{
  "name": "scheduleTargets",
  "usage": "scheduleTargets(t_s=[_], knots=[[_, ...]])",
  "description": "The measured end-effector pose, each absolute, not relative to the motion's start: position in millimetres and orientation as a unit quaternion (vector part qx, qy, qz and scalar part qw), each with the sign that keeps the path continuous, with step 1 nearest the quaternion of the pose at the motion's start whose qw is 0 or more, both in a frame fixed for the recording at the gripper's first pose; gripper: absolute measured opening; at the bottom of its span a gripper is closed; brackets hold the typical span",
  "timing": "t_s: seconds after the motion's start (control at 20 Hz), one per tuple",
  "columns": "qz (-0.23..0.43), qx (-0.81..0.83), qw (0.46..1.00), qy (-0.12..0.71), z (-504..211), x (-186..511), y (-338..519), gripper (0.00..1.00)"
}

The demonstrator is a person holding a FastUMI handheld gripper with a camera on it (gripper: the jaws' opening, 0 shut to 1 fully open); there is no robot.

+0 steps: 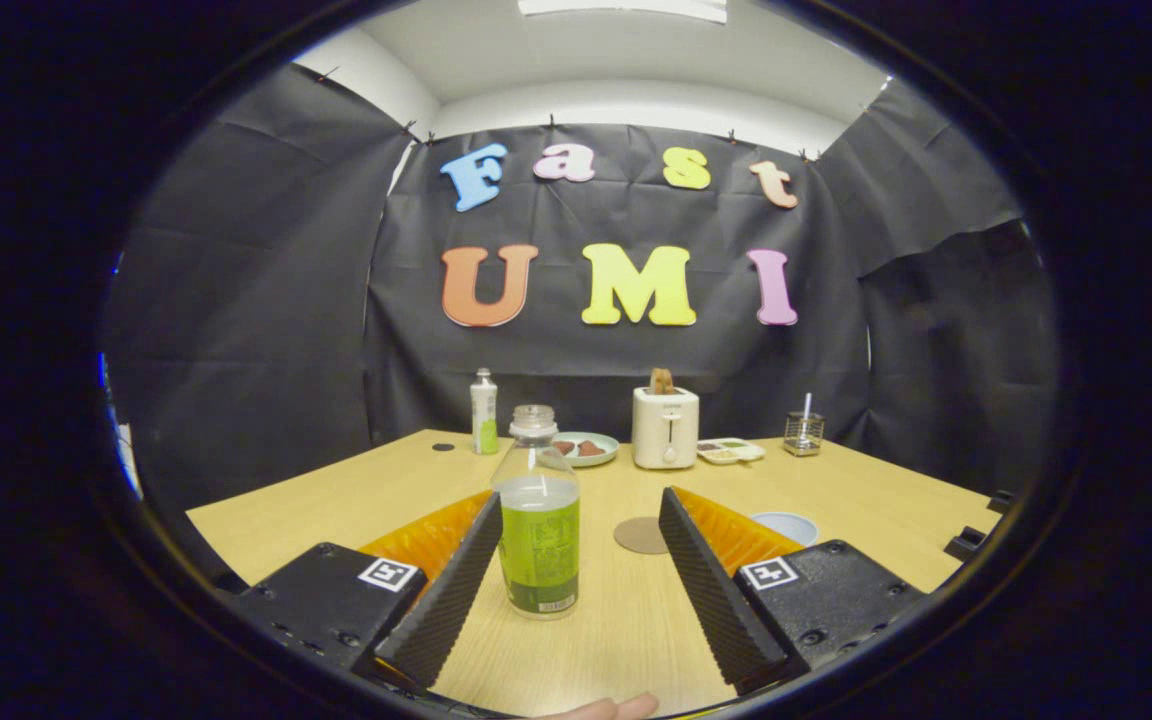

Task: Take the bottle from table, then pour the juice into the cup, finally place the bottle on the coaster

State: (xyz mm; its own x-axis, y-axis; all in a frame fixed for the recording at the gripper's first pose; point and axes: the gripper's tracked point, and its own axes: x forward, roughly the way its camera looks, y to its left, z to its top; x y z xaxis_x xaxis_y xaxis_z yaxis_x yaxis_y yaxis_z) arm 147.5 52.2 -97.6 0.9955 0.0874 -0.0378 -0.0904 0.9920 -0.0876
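I see my hand-held gripper (576, 520) spread wide in the lower middle of the frame, its two fingers angled apart and pressing on nothing. The juice bottle (537, 510) stands upright on the wooden table (336, 500) between the fingers, closer to the left finger (456, 570) than to the right one (706, 580); I cannot tell whether it touches the left finger, but it is clearly apart from the right. The bottle is clear plastic with a green label, has no cap on its neck, and holds greenish liquid up to about its shoulder. Just beyond the fingers, a little right of centre, a round brown coaster (641, 535) lies flat on the table. To its right, partly hidden behind the right finger, sits a pale cup (786, 525), seen from above its rim. Farther back, near the centre of the frame, a second bottle with a green label (484, 412) stands upright, a plate with brown food (584, 448) lies beside it, then a white toaster (665, 428) with a slice of toast sticking up, a small divided tray (731, 450), and a glass holder with a white stick (803, 432). At the very bottom edge, fingertips of a person's hand (608, 708) show.
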Motion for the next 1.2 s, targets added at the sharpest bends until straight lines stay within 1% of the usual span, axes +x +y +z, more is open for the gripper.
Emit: scheduleTargets(t_s=[0.3, 0.7, 0.85, 0.95, 1.05, 1.2], knots=[[0.056, -0.043, 0.997, 0.036, -115, 178, 72, 1.0], [0.031, -0.07, 0.996, 0.053, -120, 224, 84, 1.0], [0.026, -0.05, 0.997, 0.06, -127, 229, 86, 1.0], [0.027, -0.015, 0.998, 0.06, -126, 228, 86, 0.91], [0.042, 0.013, 0.997, 0.059, -126, 230, 96, 0.81], [0.038, -0.006, 0.997, 0.071, -124, 228, 96, 0.81]])
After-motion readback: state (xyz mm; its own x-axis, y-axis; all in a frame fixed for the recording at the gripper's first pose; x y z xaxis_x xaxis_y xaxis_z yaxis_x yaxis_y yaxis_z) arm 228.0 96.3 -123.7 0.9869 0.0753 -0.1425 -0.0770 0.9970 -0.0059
